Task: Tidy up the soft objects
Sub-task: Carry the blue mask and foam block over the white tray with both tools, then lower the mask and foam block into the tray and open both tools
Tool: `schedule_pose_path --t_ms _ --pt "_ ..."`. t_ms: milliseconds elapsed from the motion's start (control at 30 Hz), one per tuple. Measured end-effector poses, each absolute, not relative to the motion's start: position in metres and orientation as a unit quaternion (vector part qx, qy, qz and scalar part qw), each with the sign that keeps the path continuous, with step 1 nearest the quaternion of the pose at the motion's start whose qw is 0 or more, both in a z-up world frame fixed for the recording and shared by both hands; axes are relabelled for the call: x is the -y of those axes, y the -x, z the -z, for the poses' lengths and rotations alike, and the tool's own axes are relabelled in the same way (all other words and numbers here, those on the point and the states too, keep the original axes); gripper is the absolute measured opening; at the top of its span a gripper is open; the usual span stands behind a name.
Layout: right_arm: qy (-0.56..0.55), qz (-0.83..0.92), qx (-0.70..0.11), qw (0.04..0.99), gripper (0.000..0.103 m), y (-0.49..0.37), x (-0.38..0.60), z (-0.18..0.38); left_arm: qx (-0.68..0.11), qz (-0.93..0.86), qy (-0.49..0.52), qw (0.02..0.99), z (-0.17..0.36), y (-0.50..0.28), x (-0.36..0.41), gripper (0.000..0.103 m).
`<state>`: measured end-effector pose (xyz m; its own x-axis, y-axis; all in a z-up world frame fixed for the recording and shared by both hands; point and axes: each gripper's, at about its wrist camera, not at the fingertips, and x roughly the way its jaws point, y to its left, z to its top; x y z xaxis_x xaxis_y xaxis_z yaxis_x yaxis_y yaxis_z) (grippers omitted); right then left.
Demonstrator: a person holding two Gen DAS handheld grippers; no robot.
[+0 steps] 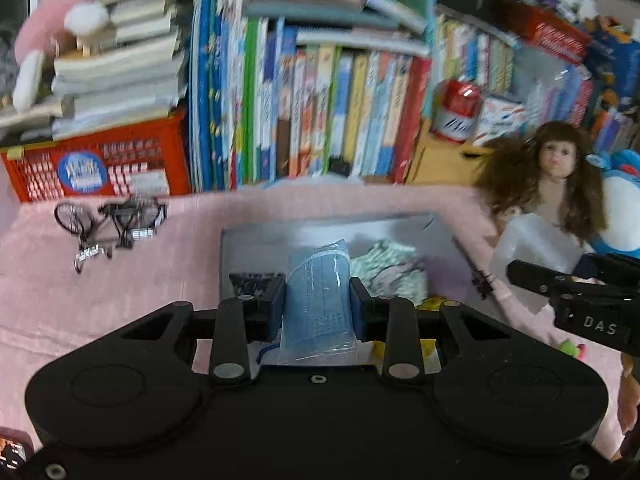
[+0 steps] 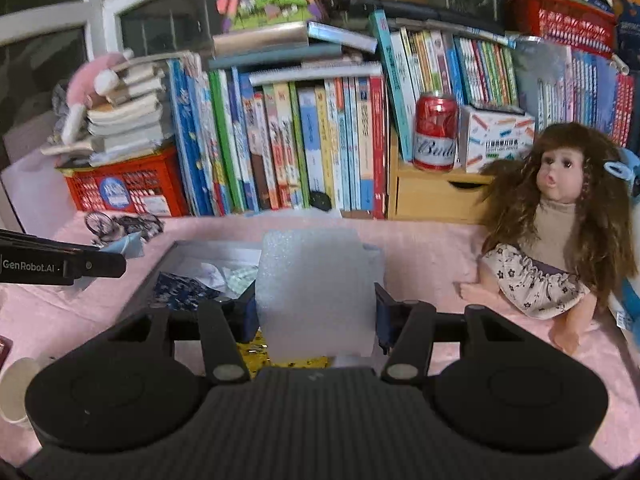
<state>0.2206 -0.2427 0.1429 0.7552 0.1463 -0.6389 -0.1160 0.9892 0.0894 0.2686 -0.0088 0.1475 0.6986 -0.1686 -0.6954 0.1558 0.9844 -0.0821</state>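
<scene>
Above the open grey storage box (image 1: 400, 226) on the pink-covered tabletop (image 1: 120, 280), the left tool (image 1: 319, 300) pinches a bagged blue face mask (image 1: 318, 292) upright, the right tool (image 2: 316, 312) clamps a white foam sheet (image 2: 316, 292), both directly over it.

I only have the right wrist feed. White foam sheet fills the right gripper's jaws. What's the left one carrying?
Observer: The left gripper is shut on a pack of blue face masks in clear plastic.
Operator: Where is it relative to the grey box?
Observer: Over the near edge of the grey open box, fingers pointing into it.
Operator: My foam hides the box's right half. Anything there?
Observer: A crumpled green-and-white patterned cloth lies inside, just right of the masks.
Operator: And my foam from that side?
Observer: The white foam sheet hangs in front of the long-haired doll, held by the right gripper.
</scene>
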Motion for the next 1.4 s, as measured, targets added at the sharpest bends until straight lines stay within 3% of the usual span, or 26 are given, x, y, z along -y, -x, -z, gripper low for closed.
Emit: schedule_pose_path --t_ms 500,1100,1233,1400 --pt "0.01 -0.074 -0.506 0.859 0.059 -0.255 0.243 -0.085 -0.534 0.065 0.041 0.842 -0.082 -0.324 -0.006 0.032" --pt "-0.031 -0.088 -0.484 0.87 0.059 -0.274 0.247 -0.067 -0.548 0.036 0.058 0.834 -0.052 -0.346 -0.008 0.034" --pt "-0.035 -0.092 -0.484 0.87 0.06 -0.275 0.248 -0.062 -0.549 0.028 0.054 0.834 -0.051 -0.345 -0.006 0.043" --pt "-0.046 -0.105 -0.483 0.868 0.078 -0.272 0.247 -0.061 -0.534 0.034 0.065 0.842 -0.059 -0.342 -0.009 0.06"
